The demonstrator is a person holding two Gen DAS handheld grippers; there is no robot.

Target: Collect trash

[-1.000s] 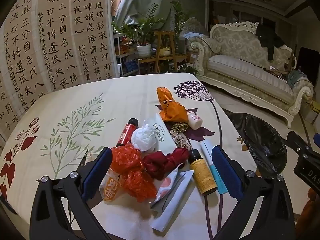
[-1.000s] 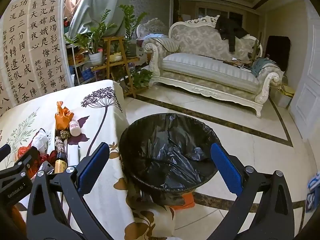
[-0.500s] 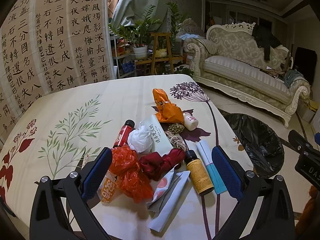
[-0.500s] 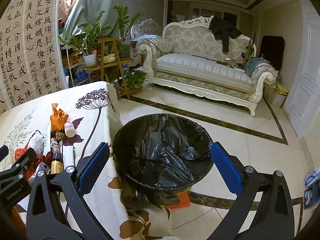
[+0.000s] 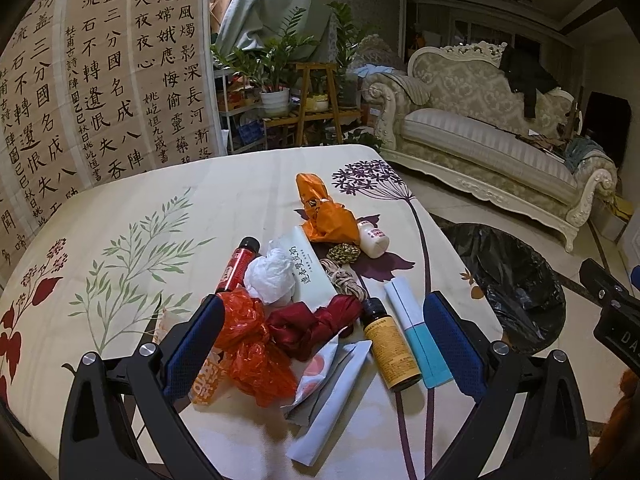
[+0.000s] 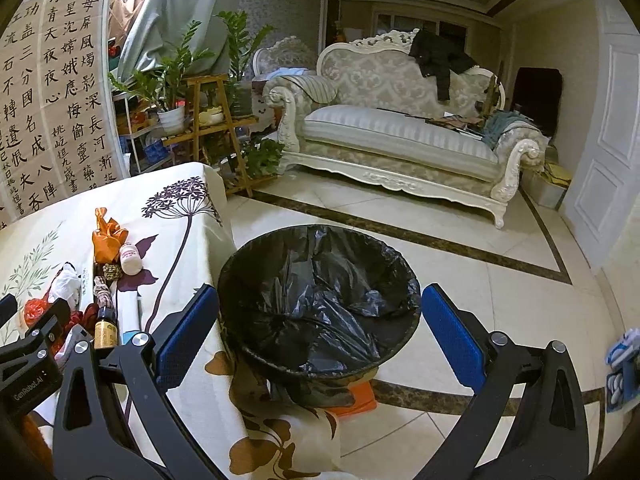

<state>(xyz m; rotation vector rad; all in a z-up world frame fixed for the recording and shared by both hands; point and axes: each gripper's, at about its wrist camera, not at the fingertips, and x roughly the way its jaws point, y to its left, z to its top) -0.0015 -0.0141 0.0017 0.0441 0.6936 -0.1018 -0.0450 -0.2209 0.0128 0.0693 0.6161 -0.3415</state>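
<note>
A pile of trash lies on the floral tablecloth (image 5: 160, 208): a red crinkled plastic bag (image 5: 248, 340), a dark red cloth bundle (image 5: 312, 326), a white crumpled bag (image 5: 272, 274), an orange bag (image 5: 326, 216), a brown bottle with yellow label (image 5: 390, 344), a red bottle (image 5: 238, 264), a small white bottle (image 5: 374, 234), twine (image 5: 346, 280) and paper packets (image 5: 416, 324). My left gripper (image 5: 324, 344) is open and empty, hovering over the pile. My right gripper (image 6: 320, 336) is open and empty above the black-lined trash bin (image 6: 320, 300).
The bin stands on the tiled floor right beside the table's edge (image 6: 216, 216). A cream sofa (image 6: 400, 136) stands at the back, a plant stand (image 6: 208, 120) behind the table, a calligraphy screen (image 5: 80, 92) at the left. Something blue and white (image 6: 622, 364) lies on the floor at right.
Both views have shifted slightly: the pile and the bin sit a little lower and nearer the left in frame. Both grippers stay open and empty.
</note>
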